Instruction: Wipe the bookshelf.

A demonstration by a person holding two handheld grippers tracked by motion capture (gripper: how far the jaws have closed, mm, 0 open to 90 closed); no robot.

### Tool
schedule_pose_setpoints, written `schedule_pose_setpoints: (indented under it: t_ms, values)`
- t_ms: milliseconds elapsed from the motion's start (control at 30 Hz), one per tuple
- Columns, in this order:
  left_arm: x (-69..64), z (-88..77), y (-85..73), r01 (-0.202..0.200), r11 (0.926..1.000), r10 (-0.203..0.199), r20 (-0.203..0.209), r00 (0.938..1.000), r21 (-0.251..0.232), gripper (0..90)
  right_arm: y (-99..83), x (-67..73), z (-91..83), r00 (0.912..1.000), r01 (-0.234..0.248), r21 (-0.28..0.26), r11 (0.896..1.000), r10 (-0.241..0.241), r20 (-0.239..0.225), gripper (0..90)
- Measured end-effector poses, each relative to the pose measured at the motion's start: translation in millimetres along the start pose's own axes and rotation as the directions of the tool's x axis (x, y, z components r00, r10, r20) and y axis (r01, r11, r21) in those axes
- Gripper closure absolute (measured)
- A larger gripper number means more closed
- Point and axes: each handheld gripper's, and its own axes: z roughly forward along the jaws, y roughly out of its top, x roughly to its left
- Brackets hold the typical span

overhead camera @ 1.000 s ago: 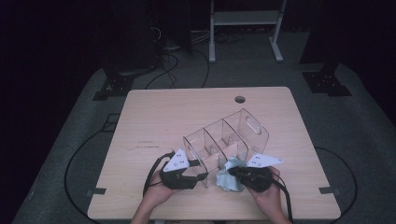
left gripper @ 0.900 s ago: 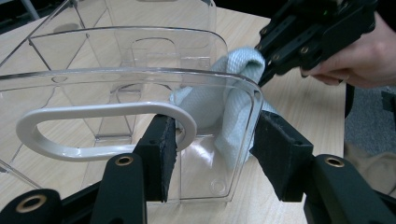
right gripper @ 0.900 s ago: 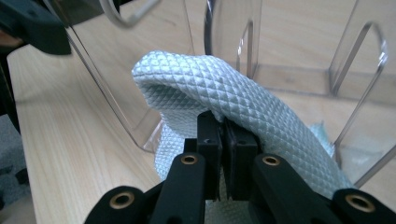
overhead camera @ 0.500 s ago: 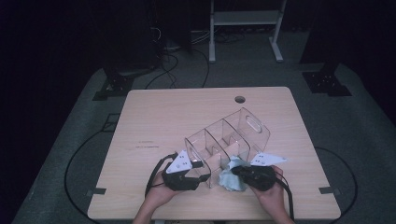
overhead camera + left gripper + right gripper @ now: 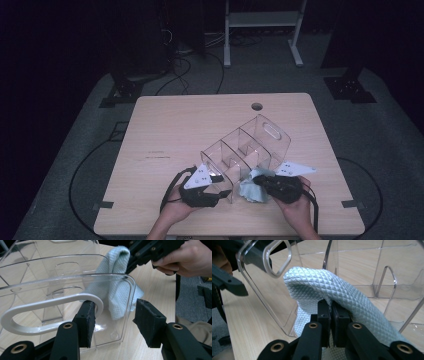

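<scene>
Table (image 5: 165,130) of pale wood, broad, with a round hole (image 5: 257,106) near the far edge. Clear plastic organizer (image 5: 247,150), lying on its side near the front edge of the table, dividers and handle slot visible through the walls. Left gripper (image 5: 227,186) at the organizer's near end, jaws clamped on the end wall: one pad through the white-rimmed handle slot (image 5: 50,312), the other outside the rounded corner. Right gripper (image 5: 255,181) just right of that end, jaws pinched tight on a fold of pale blue-green cloth (image 5: 322,287), the quilted fabric draped over the pads. Cloth bunched against the organizer's open side, touching the clear wall, lower part resting on the tabletop. Hands at the front edge, one behind each gripper.
</scene>
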Motion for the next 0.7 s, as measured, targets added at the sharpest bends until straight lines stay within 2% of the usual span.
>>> schedule_pose_setpoints:
  t_ms: [100, 267, 467, 700]
  values:
    - [-0.9, 1.0, 0.0, 0.0, 1.0, 0.0, 0.001, 1.0, 0.003, 50.5, -3.0, -2.9, 1.4, 0.9999, -0.011, -0.003, 1.0, 0.011, -0.008, 85.8]
    - [-1.0, 0.9, 0.0, -0.001, 1.0, 0.001, 0.002, 1.0, 0.004, 50.3, -14.1, -6.0, 10.3, 0.9996, -0.025, 0.054, 0.998, 0.026, -0.008, 85.8]
    - [3.0, -5.0, 0.4, -0.001, 1.0, 0.001, -0.007, 1.0, -0.01, 48.6, -13.9, -5.5, 9.9, 0.9997, -0.021, 0.05, 0.999, 0.022, -0.006, 85.9]
    - [13.7, -16.7, -2.9, 0.018, 0.9995, -0.019, -0.044, 0.9989, -0.026, 47.7, -14.8, -6.1, 10.2, 0.9997, -0.024, 0.051, 0.998, 0.025, -0.009, 85.8]
